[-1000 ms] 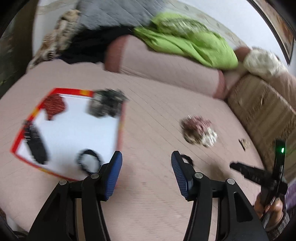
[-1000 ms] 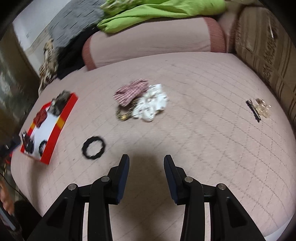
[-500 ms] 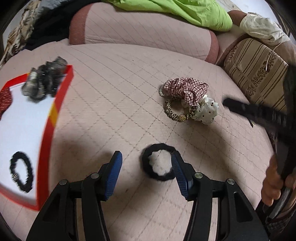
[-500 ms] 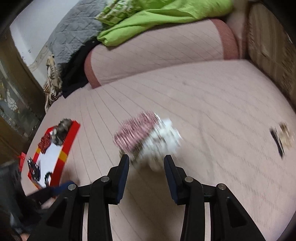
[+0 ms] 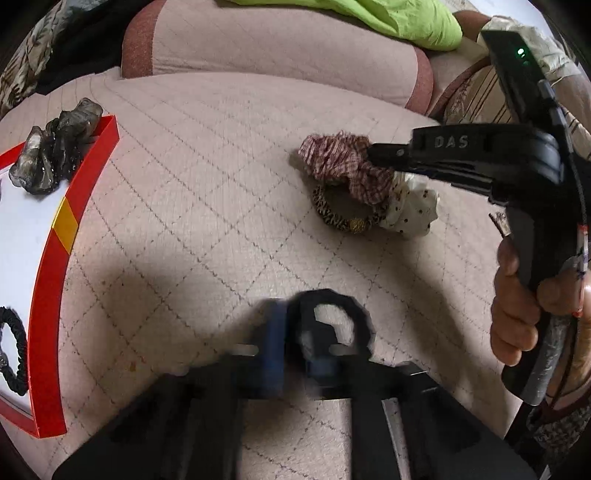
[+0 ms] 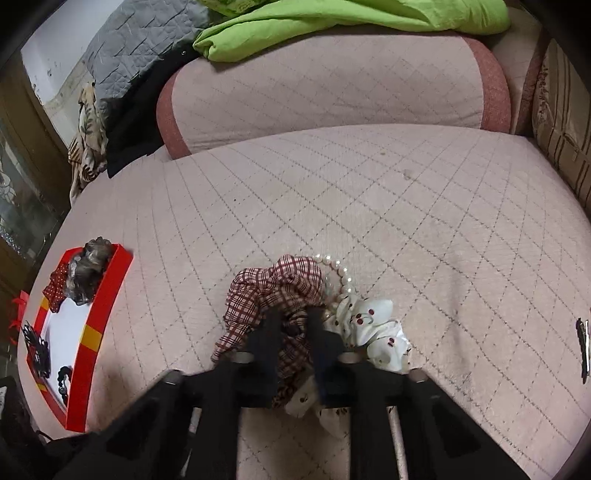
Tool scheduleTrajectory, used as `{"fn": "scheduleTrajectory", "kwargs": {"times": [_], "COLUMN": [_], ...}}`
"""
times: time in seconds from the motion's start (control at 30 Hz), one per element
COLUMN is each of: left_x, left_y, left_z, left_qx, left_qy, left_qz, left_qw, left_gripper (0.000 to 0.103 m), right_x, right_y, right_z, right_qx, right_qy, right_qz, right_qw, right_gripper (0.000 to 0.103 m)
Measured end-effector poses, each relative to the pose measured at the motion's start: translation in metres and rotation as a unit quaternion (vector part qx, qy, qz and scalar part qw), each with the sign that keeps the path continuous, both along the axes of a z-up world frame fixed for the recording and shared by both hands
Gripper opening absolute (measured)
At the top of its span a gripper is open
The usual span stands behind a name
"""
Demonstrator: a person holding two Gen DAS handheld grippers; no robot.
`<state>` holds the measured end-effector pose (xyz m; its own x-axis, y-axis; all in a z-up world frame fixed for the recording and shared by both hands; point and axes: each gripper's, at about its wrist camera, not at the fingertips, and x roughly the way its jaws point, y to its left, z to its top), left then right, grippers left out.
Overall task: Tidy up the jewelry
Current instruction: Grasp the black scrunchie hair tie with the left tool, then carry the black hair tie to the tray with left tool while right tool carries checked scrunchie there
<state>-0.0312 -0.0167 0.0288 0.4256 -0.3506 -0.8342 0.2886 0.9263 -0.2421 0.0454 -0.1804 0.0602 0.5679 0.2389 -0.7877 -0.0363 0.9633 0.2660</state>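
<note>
Between the left gripper point(image 5: 295, 347) fingers lies the black scrunchie point(image 5: 334, 317).

Pink quilted bed cover point(image 6: 369, 206), diamond stitching. Pink bolster point(image 6: 332, 85) along far edge; green blanket point(image 6: 332, 18) atop. Grey quilt point(image 6: 140, 40), white wall point(image 6: 55, 48) far left corner.

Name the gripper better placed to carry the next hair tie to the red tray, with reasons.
Left. The left gripper already pinches the black hair tie, and the red tray lies on its side. The right gripper is only closing on the plaid scrunchie, farther away.
</note>
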Motion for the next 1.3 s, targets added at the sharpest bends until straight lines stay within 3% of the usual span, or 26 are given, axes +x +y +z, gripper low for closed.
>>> {"fn": "scheduleTrajectory", "kwargs": {"times": [0.23, 0.6, 0.87, 1.3], "left_x": [-0.018, -0.055, -0.078, -0.078], "left_y": [0.012, 0.046, 0.076, 0.173], "left_z": [0.026, 0.075, 0.093, 0.111], "left_qx": [-0.015, -0.038, -0.048, -0.053], "left_qy": [-0.019, -0.061, -0.079, -0.105], "left_qz": [0.009, 0.038, 0.057, 0.147], "left_qw": [0.9997, 0.9967, 0.9941, 0.9822], "left_gripper": [0.006, 0.006, 0.006, 0.007], "right_x": [-0.024, -0.096, -0.143, -0.156], "right_y": [-0.002, 0.011, 0.022, 0.073], "right_z": [0.023, 0.077, 0.091, 0.112], "right_qx": [0.002, -0.019, -0.021, -0.045], "right_qy": [-0.02, -0.063, -0.069, -0.08], "right_qz": [0.0, 0.018, 0.02, 0.068], "right_qw": [1.0, 0.998, 0.997, 0.993], "right_gripper": [0.005, 0.004, 0.004, 0.004]}}
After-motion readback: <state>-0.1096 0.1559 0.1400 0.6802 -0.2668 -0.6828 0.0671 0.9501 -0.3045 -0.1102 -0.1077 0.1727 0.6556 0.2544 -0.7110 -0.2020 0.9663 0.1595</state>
